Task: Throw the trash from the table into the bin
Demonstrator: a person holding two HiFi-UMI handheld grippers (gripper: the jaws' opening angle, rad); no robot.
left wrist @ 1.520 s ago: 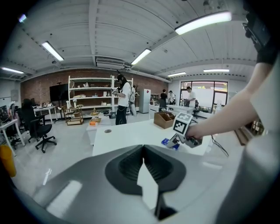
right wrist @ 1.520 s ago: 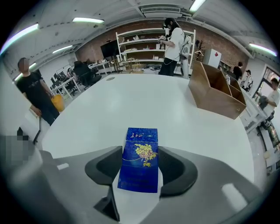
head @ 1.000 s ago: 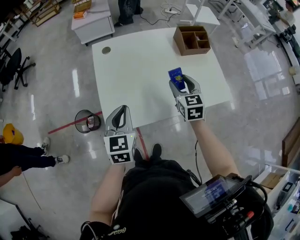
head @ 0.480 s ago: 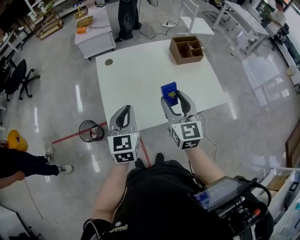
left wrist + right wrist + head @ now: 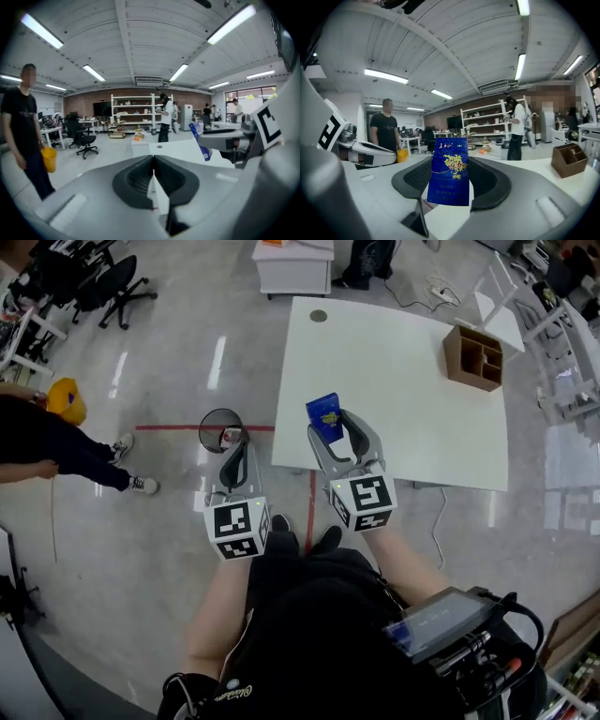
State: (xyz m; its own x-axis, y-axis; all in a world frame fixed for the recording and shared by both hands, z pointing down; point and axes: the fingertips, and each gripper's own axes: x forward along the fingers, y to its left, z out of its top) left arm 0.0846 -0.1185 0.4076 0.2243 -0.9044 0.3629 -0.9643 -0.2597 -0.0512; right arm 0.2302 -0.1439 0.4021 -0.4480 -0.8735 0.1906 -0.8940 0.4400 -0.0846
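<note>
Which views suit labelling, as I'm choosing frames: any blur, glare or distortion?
Head view: sharp, fisheye-bent towards the edges, white light streaks on the glossy floor. Left gripper view: dark rounded corners, near jaws soft, ceiling lights bright. Right gripper view: blue packet crisp, mosaic patches over background faces.

You've got two grippers up: one left gripper (image 5: 234, 439), one right gripper (image 5: 332, 425), and each carries one marker cube (image 5: 237, 530). One blue packet (image 5: 324, 416), just the one. One big white table (image 5: 394, 381), and on it one cardboard organiser (image 5: 473, 358) and one dark round disc (image 5: 319, 316). One wire bin (image 5: 219, 430) on the floor. Your head view counts two people: one bystander (image 5: 56, 451) at the left beside one yellow bucket (image 5: 66, 399), one more figure (image 5: 370, 259) at the top edge.
</note>
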